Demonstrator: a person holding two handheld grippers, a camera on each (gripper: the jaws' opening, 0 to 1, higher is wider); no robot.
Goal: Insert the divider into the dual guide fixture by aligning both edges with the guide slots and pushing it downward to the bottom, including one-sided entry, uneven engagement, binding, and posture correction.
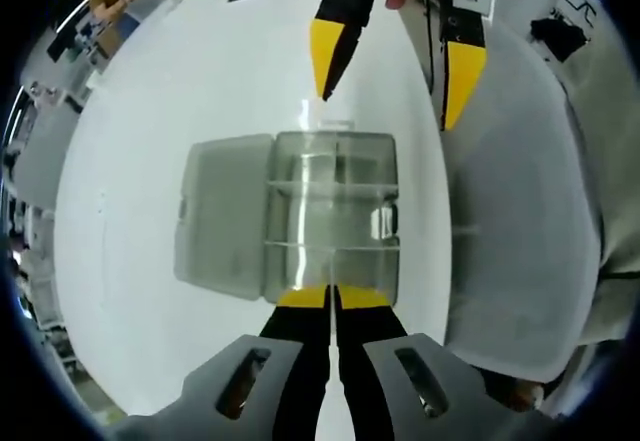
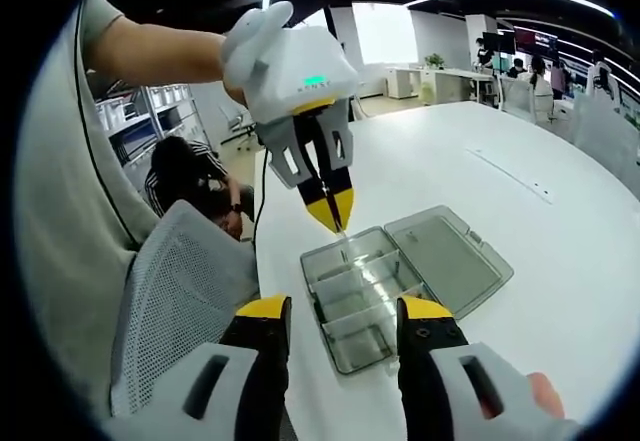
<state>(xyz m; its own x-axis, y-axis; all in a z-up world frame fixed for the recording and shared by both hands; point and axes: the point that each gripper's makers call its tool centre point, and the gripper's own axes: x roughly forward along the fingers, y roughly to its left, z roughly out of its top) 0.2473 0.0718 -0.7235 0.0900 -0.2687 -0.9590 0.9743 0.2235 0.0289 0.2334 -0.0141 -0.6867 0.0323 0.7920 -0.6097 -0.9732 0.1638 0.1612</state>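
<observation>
Item: clear grey plastic box (image 1: 385,176) (image 2: 318,291), lying open on a white bench (image 1: 200,71) (image 2: 560,211), its hinged lid (image 1: 222,216) (image 2: 445,256) folded flat on the bench beside it. Contents: clear dividers standing crosswise inside the box, one divider (image 1: 330,189) (image 2: 345,276) across the middle and another closer to the box's near wall as the left gripper view has it, splitting the box into compartments. Left gripper (image 1: 331,296) (image 2: 332,216): fingers closed together, yellow tips side by side at the box's rim. In the right gripper view it points down at the box's far end (whether a thin clear piece is pinched between the tips cannot be told). A hand (image 2: 255,36) grips its white body, which shows a small green light. Right gripper (image 2: 345,309) (image 1: 390,91): fingers spread wide with nothing between them, held above the box at the end opposite the left gripper, not touching it. Surroundings: a grey mesh chair back (image 2: 170,291) beside the bench edge nearest the box. More white benches stand well beyond the box.
</observation>
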